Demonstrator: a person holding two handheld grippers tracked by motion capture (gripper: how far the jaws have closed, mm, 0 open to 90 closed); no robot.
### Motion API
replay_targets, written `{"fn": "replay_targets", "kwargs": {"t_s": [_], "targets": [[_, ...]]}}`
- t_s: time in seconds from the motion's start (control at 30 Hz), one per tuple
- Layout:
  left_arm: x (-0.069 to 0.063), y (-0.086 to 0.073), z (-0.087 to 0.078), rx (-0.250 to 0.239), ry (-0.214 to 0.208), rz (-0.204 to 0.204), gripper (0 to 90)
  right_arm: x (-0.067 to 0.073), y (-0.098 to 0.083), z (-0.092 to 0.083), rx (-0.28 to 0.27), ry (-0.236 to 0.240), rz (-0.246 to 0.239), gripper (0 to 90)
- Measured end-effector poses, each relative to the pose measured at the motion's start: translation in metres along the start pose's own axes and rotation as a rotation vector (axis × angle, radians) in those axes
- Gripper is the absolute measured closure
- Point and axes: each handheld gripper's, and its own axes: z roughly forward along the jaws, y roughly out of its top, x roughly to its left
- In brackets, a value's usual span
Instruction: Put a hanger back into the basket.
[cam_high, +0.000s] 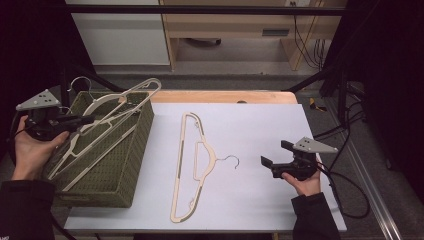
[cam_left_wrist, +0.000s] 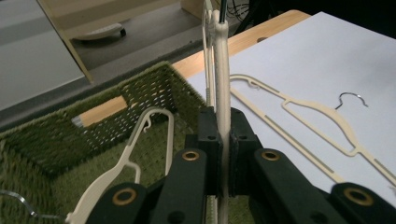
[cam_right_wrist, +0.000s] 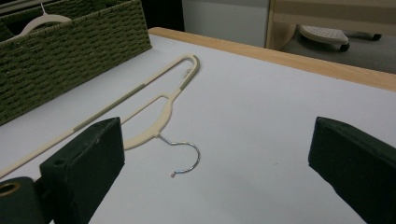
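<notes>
Black jaws of my left tongs (cam_left_wrist: 223, 154) are clamped on the thin bar of a cream hanger (cam_left_wrist: 222, 88), held edge-on above the green woven basket (cam_high: 131, 150). More hangers (cam_left_wrist: 135, 158) lie inside the basket. Right tongs (cam_high: 274, 164) stand wide apart, holding nothing, low over the bench (cam_high: 260, 125) near a second hanger lying flat (cam_high: 192, 165), its wire hook (cam_right_wrist: 187, 156) pointing toward them. Judgement: hanger is light, stiff, thin plastic, smooth and apt to pivot in a narrow grip; best taken on the straight bar or the neck beside the hook
</notes>
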Motion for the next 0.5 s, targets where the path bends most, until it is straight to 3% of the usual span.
{"fn": "replay_targets", "kwargs": {"t_s": [0.23, 0.5], "targets": [[0.021, -0.014, -0.004, 0.011, 0.005, -0.010, 86.2, 0.000, 0.000, 0.000, 0.005, 0.000, 0.000, 4.4], [0.033, -0.031, -0.003, 0.033, 0.007, -0.030, 86.2, 0.000, 0.000, 0.000, 0.006, 0.001, 0.001, 4.4]]}}
